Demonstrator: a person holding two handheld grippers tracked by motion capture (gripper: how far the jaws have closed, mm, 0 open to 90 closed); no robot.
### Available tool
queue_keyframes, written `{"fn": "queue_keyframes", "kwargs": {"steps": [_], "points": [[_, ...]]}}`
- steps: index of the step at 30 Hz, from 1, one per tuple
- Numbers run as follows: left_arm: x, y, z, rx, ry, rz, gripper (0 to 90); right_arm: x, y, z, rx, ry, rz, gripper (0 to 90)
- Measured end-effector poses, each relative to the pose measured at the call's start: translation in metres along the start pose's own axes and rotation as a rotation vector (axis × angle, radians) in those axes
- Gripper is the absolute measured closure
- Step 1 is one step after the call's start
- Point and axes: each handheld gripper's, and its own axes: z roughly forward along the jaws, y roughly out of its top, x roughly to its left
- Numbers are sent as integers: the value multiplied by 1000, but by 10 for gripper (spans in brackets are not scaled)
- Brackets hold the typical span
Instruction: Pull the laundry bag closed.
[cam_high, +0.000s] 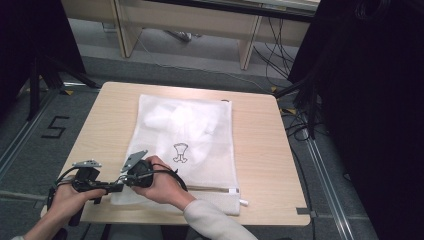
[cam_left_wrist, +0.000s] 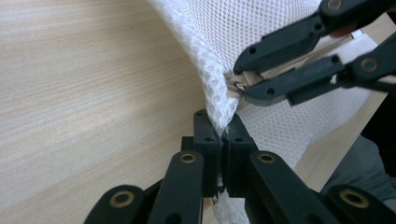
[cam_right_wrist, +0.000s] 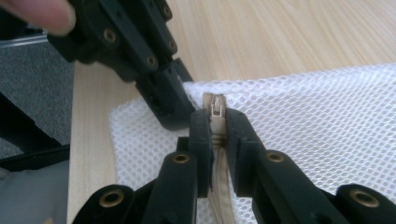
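Left claw (cam_left_wrist: 223, 140) clamped on mesh bag (cam_left_wrist: 261, 42) corner. Right claw (cam_right_wrist: 217, 133) clamped on zipper (cam_right_wrist: 215, 108), just beside left claw, tips nearly touching. Bag spreads flat beyond both claws across table (cam_high: 260, 150); both claws at its near left corner.

The high view is evenly lit from above: the table (cam_high: 260, 150) is bright, and the flanks at 9 and 3 o'clock sink into near black. The white mesh bag (cam_high: 200, 130) nearly blows out, its folds faint. Shadows are soft and short. The picture is slightly soft overall, and straight edges bow a little toward the corners. In the left gripper view the mesh (cam_left_wrist: 280, 126) is sharp and the near black links blur at 6 o'clock. In the right gripper view a finger (cam_right_wrist: 39, 14) at 11 o'clock is out of focus, and the zipper (cam_right_wrist: 216, 109) is crisp.
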Motion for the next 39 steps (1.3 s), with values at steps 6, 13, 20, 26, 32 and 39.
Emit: {"fn": "queue_keyframes", "kwargs": {"steps": [6, 13, 20, 26, 32, 39], "points": [[-1, 0, 1, 9, 3, 7, 857, -2, 0, 2, -8, 14, 33, 822], [-1, 0, 0, 3, 14, 10, 858, -4, -1, 3, -7, 15, 42, 807], [-1, -1, 1, 2, 13, 7, 857, -4, -2, 4, -25, 16, 55, 823], [0, -1, 1, -5, 6, 11, 807, -4, -1, 3, -16, 12, 57, 822], [0, -1, 2, -21, 5, 40, 729, -6, 0, 1, -26, 6, 46, 821], [1, -1, 6, -13, -13, 45, 713, -5, 2, 0, -26, 8, 31, 822]]}}
